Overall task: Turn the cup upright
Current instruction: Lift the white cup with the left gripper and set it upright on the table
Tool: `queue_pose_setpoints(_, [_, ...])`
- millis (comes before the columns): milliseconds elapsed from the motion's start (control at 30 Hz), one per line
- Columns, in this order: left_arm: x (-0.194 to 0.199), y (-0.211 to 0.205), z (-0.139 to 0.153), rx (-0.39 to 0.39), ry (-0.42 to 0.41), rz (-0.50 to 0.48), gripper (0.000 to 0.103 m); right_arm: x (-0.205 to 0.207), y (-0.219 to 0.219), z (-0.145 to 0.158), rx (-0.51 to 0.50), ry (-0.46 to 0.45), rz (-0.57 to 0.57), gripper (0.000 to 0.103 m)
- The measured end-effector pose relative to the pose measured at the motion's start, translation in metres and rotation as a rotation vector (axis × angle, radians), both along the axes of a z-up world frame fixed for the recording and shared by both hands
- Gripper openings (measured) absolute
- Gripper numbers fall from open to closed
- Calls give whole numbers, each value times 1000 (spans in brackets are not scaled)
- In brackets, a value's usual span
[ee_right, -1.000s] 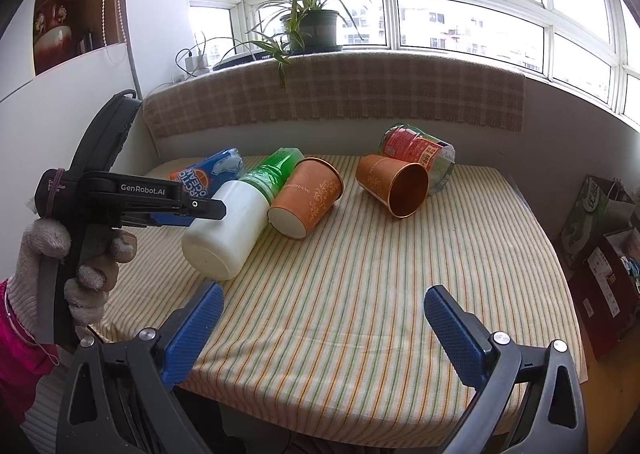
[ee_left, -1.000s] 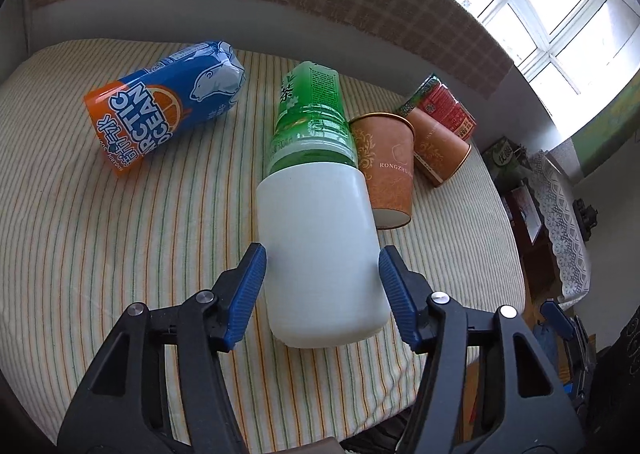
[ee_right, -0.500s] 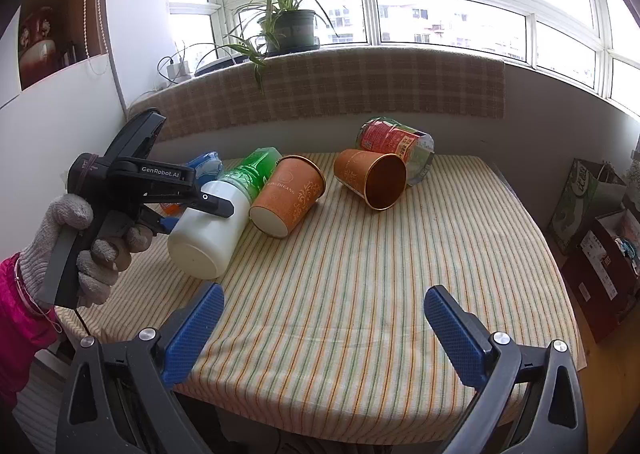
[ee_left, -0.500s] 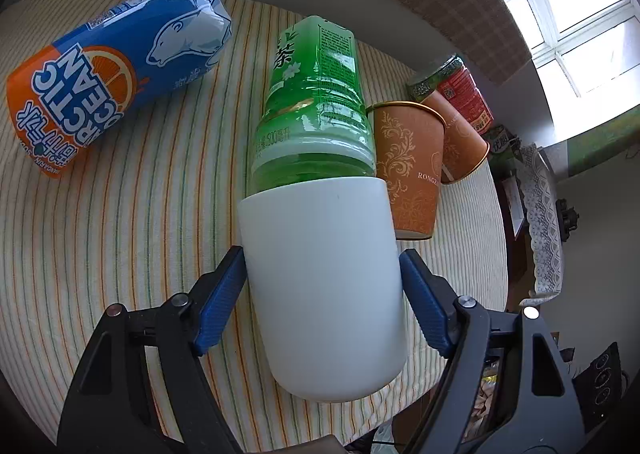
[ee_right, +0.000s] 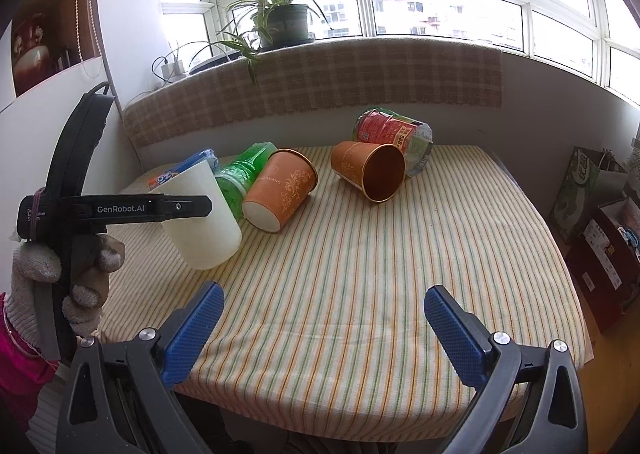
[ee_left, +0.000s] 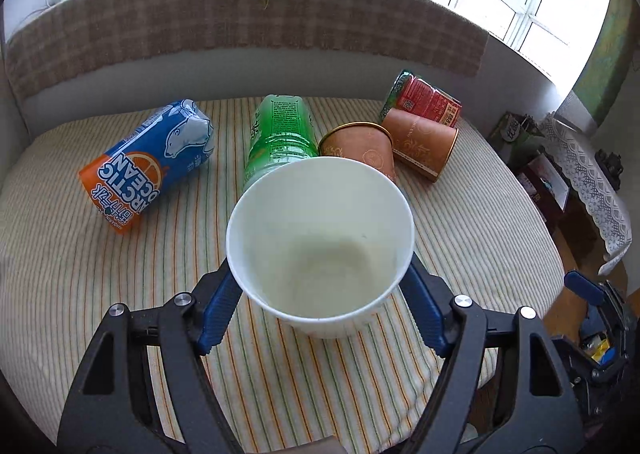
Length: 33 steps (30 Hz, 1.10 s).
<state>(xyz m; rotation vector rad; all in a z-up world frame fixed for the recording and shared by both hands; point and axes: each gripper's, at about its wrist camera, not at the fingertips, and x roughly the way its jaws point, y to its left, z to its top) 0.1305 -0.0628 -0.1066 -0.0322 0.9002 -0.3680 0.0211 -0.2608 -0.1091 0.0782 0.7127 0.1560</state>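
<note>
My left gripper point(ee_left: 320, 306) is shut on a white cup point(ee_left: 320, 242) and holds it mouth up, slightly tilted, with its base at or just above the striped cloth. In the right wrist view the white cup point(ee_right: 204, 226) shows at the table's left side, held by the left gripper point(ee_right: 200, 206). My right gripper point(ee_right: 320, 326) is open and empty above the table's near edge.
On the striped table point(ee_left: 480, 234) lie a blue-orange Arctic Ocean carton point(ee_left: 148, 162), a green bottle point(ee_left: 280, 134), two orange paper cups point(ee_left: 360, 146) point(ee_left: 424, 142) and a red-green can point(ee_left: 424, 98). A plant pot point(ee_right: 288, 22) stands on the window ledge.
The white cup was lying on its side between the left fingers; the left gripper has closed on it, pulled it off the green bottle and turned it mouth up. The right gripper stayed open.
</note>
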Motion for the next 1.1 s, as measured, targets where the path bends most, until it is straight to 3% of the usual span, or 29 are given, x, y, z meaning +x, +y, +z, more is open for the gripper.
queue_pose_setpoints(267, [-15, -15, 1, 66, -54, -34, 77, -3, -4, 0, 1, 3, -15, 102])
queue_pose_setpoints(633, [-21, -23, -6, 86, -50, -62, 77, -5, -6, 1, 8, 2, -22, 102])
queue_pose_setpoints(900, [-26, -14, -10, -1, 12, -82, 85, -6, -7, 5, 12, -11, -28, 102])
queue_pose_setpoints(1100, [-38, 4, -18, -27, 43, -50, 86, -6, -3, 11, 9, -30, -23, 102])
